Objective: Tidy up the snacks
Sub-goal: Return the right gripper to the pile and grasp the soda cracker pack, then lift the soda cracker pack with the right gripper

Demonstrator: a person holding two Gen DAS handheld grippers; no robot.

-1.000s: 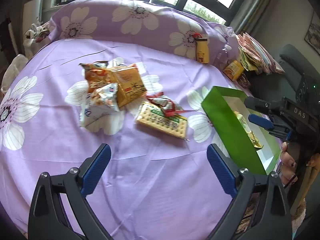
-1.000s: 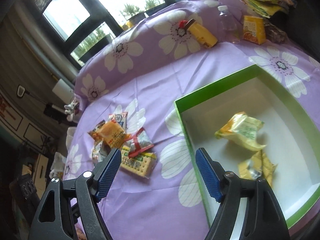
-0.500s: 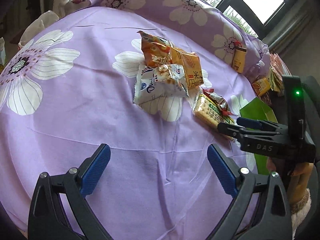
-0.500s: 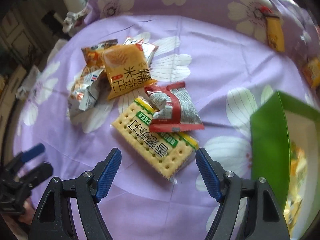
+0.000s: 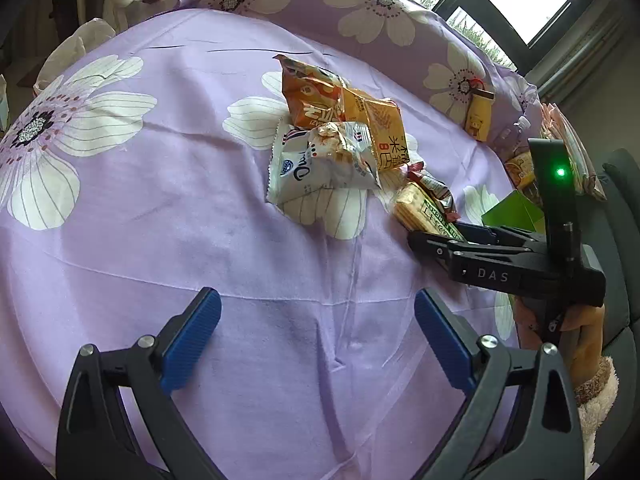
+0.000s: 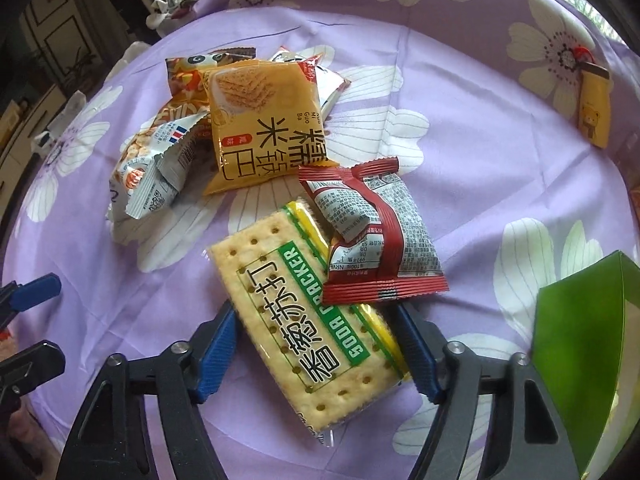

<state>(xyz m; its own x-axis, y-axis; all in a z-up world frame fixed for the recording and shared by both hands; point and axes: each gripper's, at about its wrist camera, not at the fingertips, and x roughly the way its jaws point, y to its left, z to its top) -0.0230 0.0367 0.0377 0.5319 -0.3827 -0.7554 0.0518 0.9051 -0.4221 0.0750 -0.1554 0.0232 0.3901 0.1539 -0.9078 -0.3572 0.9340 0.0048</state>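
A soda cracker pack point(image 6: 304, 320) lies on the purple flowered cloth, and a red snack packet point(image 6: 384, 240) overlaps its far corner. My right gripper point(image 6: 318, 344) straddles the cracker pack. Its jaws are closing, and the blue pads point(image 6: 218, 352) touch both long sides. The left wrist view shows the right gripper point(image 5: 440, 240) tipped down over the cracker pack point(image 5: 424, 210). My left gripper point(image 5: 318, 340) hangs open over bare cloth with nothing between its fingers. A yellow rice-cracker bag point(image 6: 264, 120), a white bag point(image 6: 148, 176) and an orange bag point(image 5: 312, 92) are piled behind. The green box point(image 6: 580, 360) stands at the right.
A small yellow bear-print bottle point(image 6: 594, 112) leans on the raised cloth-covered back edge. A stack of packets point(image 5: 568, 140) sits at the far right by the box. A hand with a fuzzy cuff point(image 5: 580, 328) holds the right gripper. The round table edge drops off at left.
My right gripper swung from over the green box to the snack pile, rolled, came down around the cracker pack and narrowed its jaws. My left gripper shifted left early on, then stayed.
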